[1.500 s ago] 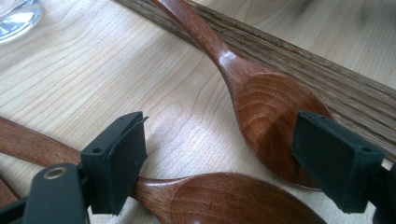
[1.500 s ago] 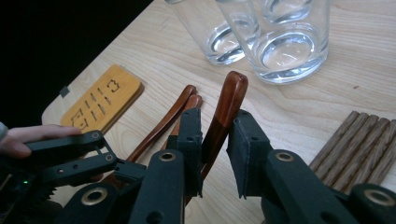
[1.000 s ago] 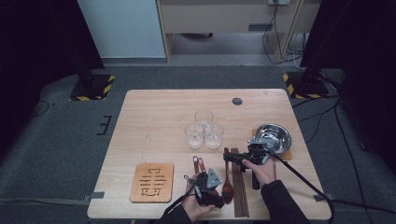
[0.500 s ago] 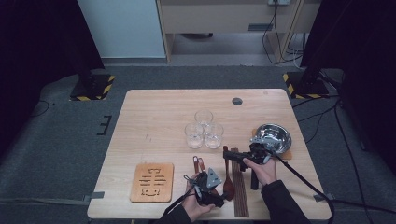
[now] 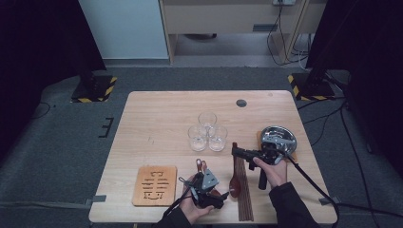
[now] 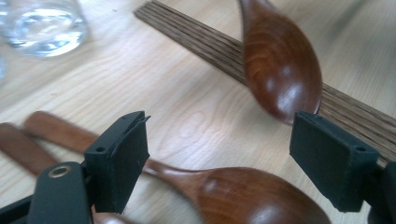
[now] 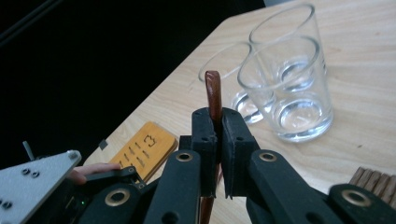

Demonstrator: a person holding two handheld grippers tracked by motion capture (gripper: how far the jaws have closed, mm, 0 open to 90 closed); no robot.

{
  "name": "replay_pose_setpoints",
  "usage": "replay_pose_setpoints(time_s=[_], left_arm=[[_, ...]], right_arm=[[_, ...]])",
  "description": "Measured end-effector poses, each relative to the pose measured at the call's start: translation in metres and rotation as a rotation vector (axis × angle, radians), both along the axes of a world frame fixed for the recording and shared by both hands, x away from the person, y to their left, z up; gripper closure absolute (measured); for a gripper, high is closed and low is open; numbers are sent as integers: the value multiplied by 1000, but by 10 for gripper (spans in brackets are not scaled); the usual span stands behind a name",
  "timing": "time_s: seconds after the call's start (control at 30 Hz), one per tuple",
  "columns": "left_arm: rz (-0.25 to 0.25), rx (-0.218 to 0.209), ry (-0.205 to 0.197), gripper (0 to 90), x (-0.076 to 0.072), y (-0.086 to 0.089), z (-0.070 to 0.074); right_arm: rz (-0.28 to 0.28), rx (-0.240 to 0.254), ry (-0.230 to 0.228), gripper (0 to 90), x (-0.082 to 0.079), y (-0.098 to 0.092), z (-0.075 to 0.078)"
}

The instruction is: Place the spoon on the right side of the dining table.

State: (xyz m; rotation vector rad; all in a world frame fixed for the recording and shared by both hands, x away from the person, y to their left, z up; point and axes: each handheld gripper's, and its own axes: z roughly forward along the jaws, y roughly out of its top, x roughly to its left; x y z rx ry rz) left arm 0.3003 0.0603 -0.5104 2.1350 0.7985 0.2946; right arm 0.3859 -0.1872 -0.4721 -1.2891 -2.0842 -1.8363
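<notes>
The pale wooden surface (image 5: 157, 114) carries everything. From here I read the layout as the carved trivet (image 5: 154, 185) at the near left, the dark slatted strip (image 5: 244, 199) at the near right, the metal bowl (image 5: 278, 137) beyond it, and three glasses (image 5: 207, 130) clustered in the middle.

The spoon (image 7: 214, 91) I'm working with is pinched by its thin handle in the right tool (image 7: 218, 116). The pads are pressed tight on either side of the handle, and its end stands up just past them. Its bowl hangs over the slatted strip, near the glasses. The left tool (image 6: 217, 149) is spread wide over a second spoon (image 6: 243, 200) lying flat on the surface, and touches nothing.

I judge the job is carrying the held spoon, perhaps toward a glass. To do that well, I'd keep the pinch firm, because a slim, glossy handle can pivot between the pads. I'd raise it until its bowl clears the glass rims before moving across. I'd also hold the left tool where it is so the two don't meet.
</notes>
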Motion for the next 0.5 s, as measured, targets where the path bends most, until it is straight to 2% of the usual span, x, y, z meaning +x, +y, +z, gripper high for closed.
replay_pose_setpoints(time_s=[0.2, 0.5], left_arm=[[55, -16, -5, 183, 1, 26, 4], [184, -47, 1, 177, 8, 76, 6]], right_arm=[[-27, 10, -30, 855, 0, -6, 6], [-54, 4, -59, 854, 0, -12, 10]])
